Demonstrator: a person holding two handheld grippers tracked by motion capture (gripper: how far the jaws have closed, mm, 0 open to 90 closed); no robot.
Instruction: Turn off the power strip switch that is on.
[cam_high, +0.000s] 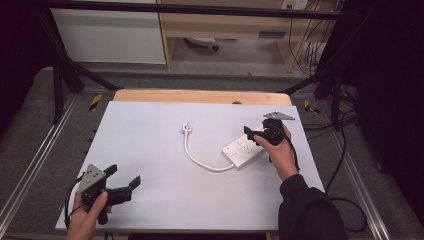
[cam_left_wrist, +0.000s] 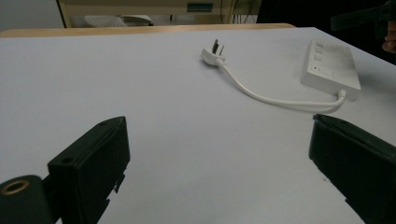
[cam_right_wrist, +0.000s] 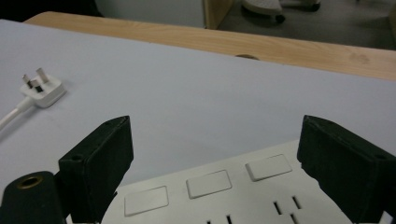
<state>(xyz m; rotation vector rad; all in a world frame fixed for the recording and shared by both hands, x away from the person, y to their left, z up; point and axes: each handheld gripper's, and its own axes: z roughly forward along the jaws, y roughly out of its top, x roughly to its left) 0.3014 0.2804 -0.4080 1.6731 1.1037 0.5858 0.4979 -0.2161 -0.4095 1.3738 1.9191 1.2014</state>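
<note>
A white power strip (cam_high: 243, 147) lies flat at the right of the white sheet (cam_high: 150, 160), and its short cable (cam_high: 200, 162) curves left to a white plug (cam_high: 186, 128) with its prongs up. My right gripper (cam_high: 255, 134) hovers at the strip's far end, open. In the right gripper view its jaws (cam_right_wrist: 215, 135) stand wide on either side of the strip (cam_right_wrist: 243, 200), whose pads are clear of it, with the plug (cam_right_wrist: 42, 91) at the far left. My left gripper (cam_high: 122, 176) rests open near the front left corner, nothing between its jaws (cam_left_wrist: 217, 126). Ahead of it lie the plug (cam_left_wrist: 212, 53) and strip (cam_left_wrist: 329, 67).
The sheet covers a wooden tabletop whose bare edge (cam_high: 200, 96) shows along the far side. Black frame bars (cam_high: 60, 75) and loose cables (cam_high: 345, 150) flank the table. A wooden cabinet (cam_high: 225, 30) stands on the floor beyond.
</note>
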